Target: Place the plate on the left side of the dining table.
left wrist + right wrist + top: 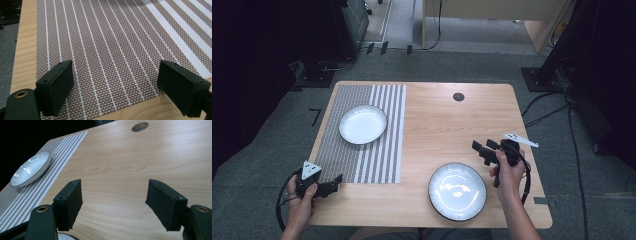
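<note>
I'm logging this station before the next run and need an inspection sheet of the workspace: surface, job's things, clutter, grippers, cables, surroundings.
Surface: wooden table with a round hole near the far edge; striped placemat on its left half.
Job's things: near plate on bare wood at the near right; far plate on the placemat.
Clutter: nothing seen.
Grippers: left gripper open over the placemat's near corner; right gripper open, empty, just beyond the near plate.
Cables: a cable loops from each gripper; more lie on the floor at right.
Surroundings: grey carpet, dark equipment on both sides.
</note>
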